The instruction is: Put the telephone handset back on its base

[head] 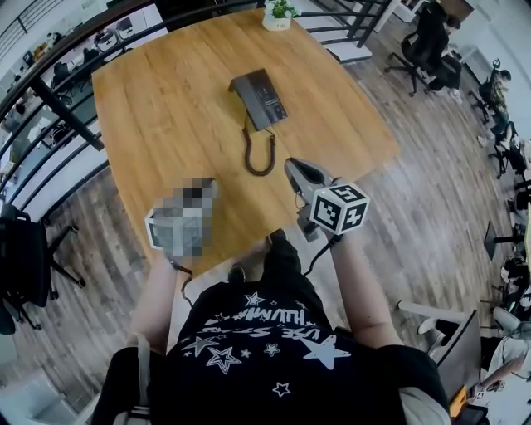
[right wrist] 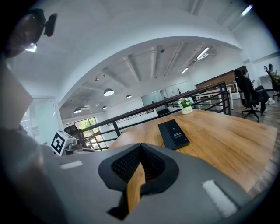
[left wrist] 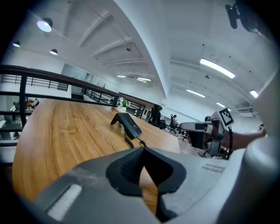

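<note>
A dark telephone sits in the middle of the wooden table, and its handset lies along the base's left side. The coiled cord loops toward me from the near end. Both grippers hover over the table's near edge, well short of the phone. My left gripper has its jaw tips together with nothing between them; in the head view a mosaic patch covers it. My right gripper also has its tips meeting on nothing, and it points at the phone.
A small potted plant stands at the table's far edge. A black railing runs along the left and far sides. Office chairs stand on the wood floor to the right. My legs and shoes are under the near edge.
</note>
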Demonstrator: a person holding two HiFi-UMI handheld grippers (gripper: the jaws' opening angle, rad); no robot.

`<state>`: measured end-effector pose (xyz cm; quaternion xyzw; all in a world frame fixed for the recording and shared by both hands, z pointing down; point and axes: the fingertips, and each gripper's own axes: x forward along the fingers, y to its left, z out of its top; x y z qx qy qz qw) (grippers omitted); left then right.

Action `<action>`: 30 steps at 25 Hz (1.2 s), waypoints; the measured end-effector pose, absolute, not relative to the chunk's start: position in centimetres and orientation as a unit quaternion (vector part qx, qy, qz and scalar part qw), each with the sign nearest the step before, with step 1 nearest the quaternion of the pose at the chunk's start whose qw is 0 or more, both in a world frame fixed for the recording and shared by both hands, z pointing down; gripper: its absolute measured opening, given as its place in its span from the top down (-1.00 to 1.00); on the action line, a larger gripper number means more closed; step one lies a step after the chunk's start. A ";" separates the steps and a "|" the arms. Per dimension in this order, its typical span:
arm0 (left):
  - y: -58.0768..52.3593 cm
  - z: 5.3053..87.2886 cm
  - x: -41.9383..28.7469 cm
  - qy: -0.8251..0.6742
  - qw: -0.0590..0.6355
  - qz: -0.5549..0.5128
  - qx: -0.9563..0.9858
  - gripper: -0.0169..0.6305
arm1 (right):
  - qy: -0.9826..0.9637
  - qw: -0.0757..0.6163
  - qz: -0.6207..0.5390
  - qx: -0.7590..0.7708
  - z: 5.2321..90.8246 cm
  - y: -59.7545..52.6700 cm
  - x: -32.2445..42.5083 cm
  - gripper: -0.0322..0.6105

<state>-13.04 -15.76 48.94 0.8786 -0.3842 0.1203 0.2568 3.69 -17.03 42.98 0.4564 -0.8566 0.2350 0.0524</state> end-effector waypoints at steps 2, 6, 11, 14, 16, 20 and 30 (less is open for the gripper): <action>-14.8 49.4 -13.8 -0.405 0.252 0.121 0.870 0.95 | -0.852 0.061 0.238 0.462 43.7 -15.0 3.6 0.90; -13.0 50.2 -14.9 -0.450 0.250 0.120 0.849 0.94 | -0.841 0.077 0.247 0.475 45.1 -11.6 3.9 0.90; -10.9 51.3 -15.1 -0.467 0.237 0.139 0.841 0.94 | -0.835 0.079 0.260 0.479 46.5 -9.0 3.9 0.90; -9.1 51.8 -15.0 -0.471 0.232 0.150 0.838 0.94 | -0.837 0.078 0.263 0.474 47.1 -7.4 3.2 0.90; -8.2 51.6 -14.3 -0.468 0.214 0.161 0.842 0.94 | -0.839 0.074 0.263 0.470 46.9 -6.7 3.1 0.90; -5.3 51.8 -13.0 -0.468 0.192 0.188 0.842 0.94 | -0.840 0.066 0.273 0.464 46.8 -3.9 3.4 0.90; 4.3 50.0 -11.8 -0.460 0.169 0.186 0.851 0.94 | -0.839 0.068 0.272 0.466 46.6 6.1 4.3 0.90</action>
